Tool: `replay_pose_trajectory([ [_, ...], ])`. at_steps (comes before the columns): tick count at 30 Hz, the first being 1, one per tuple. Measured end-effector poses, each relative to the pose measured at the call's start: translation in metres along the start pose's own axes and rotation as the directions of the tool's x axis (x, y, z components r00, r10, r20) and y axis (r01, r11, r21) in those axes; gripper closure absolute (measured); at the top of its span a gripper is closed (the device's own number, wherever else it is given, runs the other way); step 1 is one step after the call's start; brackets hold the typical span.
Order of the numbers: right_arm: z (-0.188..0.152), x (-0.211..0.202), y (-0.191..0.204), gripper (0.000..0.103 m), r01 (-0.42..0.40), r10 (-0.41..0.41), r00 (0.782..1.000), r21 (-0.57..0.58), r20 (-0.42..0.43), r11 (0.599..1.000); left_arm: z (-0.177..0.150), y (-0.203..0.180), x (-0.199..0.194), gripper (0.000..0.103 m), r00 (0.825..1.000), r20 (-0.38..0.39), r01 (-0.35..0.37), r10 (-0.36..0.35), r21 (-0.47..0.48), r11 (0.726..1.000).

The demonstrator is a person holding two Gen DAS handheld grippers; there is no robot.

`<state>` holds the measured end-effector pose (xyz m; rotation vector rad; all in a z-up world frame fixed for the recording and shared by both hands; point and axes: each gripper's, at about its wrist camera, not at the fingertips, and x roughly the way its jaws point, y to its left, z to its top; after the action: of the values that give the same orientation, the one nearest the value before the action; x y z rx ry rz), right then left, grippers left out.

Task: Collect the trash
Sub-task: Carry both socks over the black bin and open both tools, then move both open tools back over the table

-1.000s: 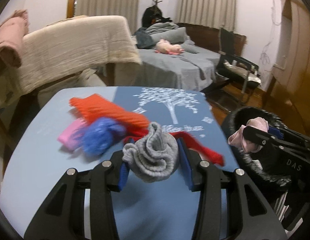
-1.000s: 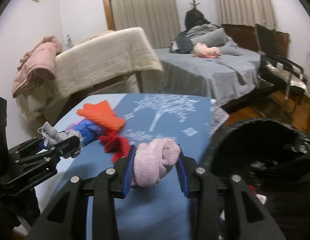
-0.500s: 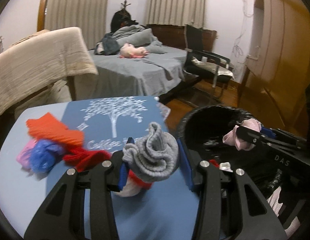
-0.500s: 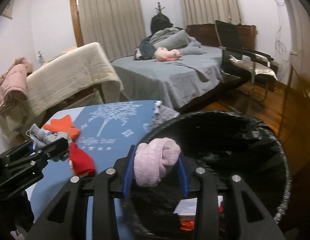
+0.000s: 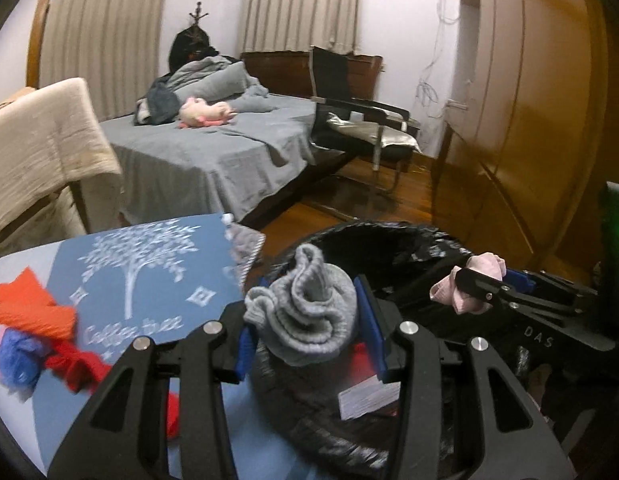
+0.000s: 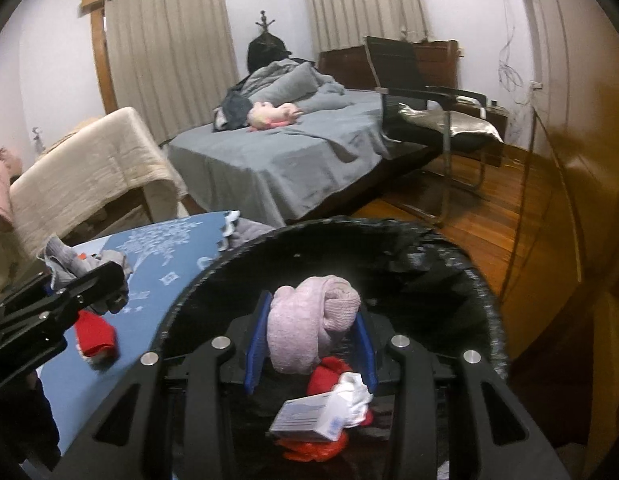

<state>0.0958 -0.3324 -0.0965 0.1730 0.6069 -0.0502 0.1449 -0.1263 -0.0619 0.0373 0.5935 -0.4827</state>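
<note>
Bin (image 6: 485, 300) contents, a carton (image 6: 305, 416) and red scraps, are seen only in the right view. Pink sock (image 6: 309, 328) is pinched in the right gripper (image 6: 309, 344) jaws over the bin; grey sock (image 5: 305, 316) is pinched in the left gripper (image 5: 307, 340) jaws at the counter (image 5: 69, 412) edge.

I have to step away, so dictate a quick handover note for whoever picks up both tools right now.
Left tool: shut on the grey sock, at the near rim of the black bin.
Right tool: shut on the pink sock, over the bin's opening.
Done: a carton and red scraps already in the bin.
Left: drop both socks, then clear the orange cloth, blue tuft and red piece from the table.
</note>
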Motion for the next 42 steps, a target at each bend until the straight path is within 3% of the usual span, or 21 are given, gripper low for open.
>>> replay_pose_trajectory([
  [6, 0.001, 0.001, -0.025, 0.061, 0.045, -0.045, 0.999, 0.013, -0.001, 0.999, 0.003, -0.021, 0.023, 0.059, 0.998, -0.018, 0.054, -0.054, 0.009, 0.998],
  [8, 0.001, 0.000, -0.032, 0.060, 0.068, -0.068, 0.998, 0.016, 0.002, 0.998, 0.003, -0.025, 0.027, 0.053, 0.997, -0.030, 0.074, -0.074, 0.011, 0.997],
  [15, 0.004, -0.008, -0.043, 0.032, 0.119, -0.120, 0.992, 0.029, 0.031, 0.992, 0.007, -0.024, 0.024, 0.035, 0.995, -0.013, 0.096, -0.096, 0.013, 0.995],
  [18, 0.007, -0.010, -0.041, 0.016, 0.122, -0.123, 0.992, 0.037, 0.041, 0.992, 0.009, -0.013, 0.017, 0.028, 0.998, 0.007, 0.062, -0.062, 0.006, 0.998],
  [21, 0.007, -0.013, -0.032, 0.008, 0.114, -0.116, 0.991, 0.031, 0.061, 0.993, 0.010, 0.004, 0.005, 0.021, 1.000, 0.028, 0.011, -0.011, -0.004, 1.000],
  [32, 0.007, 0.001, 0.033, 0.006, 0.004, -0.003, 0.999, -0.027, 0.043, 1.000, -0.008, 0.078, -0.040, 0.013, 0.984, 0.037, -0.174, 0.177, -0.080, 0.982],
  [42, 0.004, 0.017, 0.113, 0.006, -0.138, 0.140, 0.990, -0.122, 0.015, 0.983, -0.037, 0.148, -0.084, 0.013, 0.939, 0.024, -0.337, 0.344, -0.138, 0.931],
])
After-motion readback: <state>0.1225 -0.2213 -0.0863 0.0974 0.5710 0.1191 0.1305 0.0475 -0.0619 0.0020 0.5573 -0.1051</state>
